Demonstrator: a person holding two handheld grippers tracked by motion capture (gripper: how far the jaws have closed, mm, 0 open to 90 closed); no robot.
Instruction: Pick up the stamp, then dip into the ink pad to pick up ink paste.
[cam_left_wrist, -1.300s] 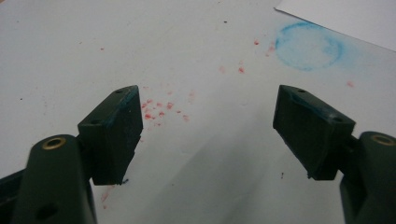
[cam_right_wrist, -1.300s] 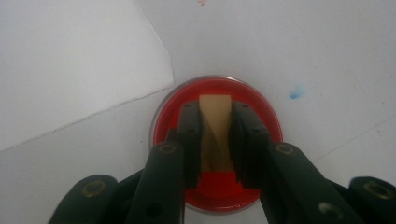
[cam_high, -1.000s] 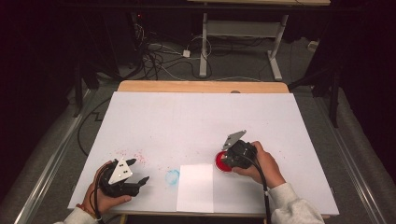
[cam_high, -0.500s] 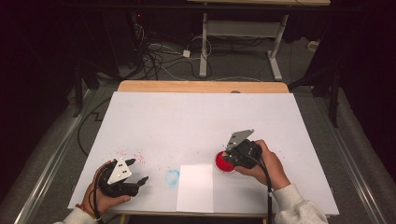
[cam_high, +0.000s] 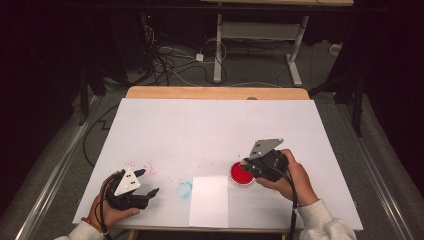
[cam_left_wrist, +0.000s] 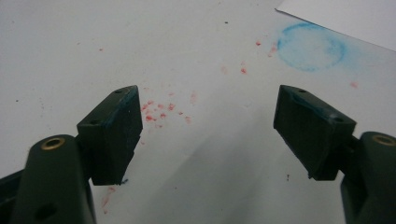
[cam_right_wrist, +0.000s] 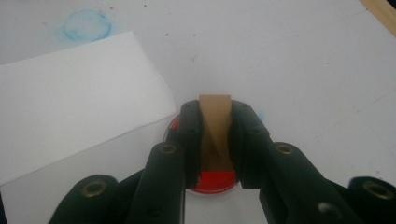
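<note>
At the lower left of the high view, the left gripper (cam_high: 145, 183) rests low on the white surface (cam_high: 200, 130) with its jaws wide apart and nothing between them, next to some little red specks (cam_left_wrist: 156, 112) and a faint blue ring (cam_high: 184, 189). In the lower middle lies a white sheet of paper (cam_high: 209, 200), and just to its right sits a round red ink pad (cam_high: 240, 174). Over the pad, at the lower right, the right gripper (cam_right_wrist: 215, 135) is clamped tight on a small brown wooden stamp (cam_right_wrist: 215, 126), which hangs right above the red pad.
</note>
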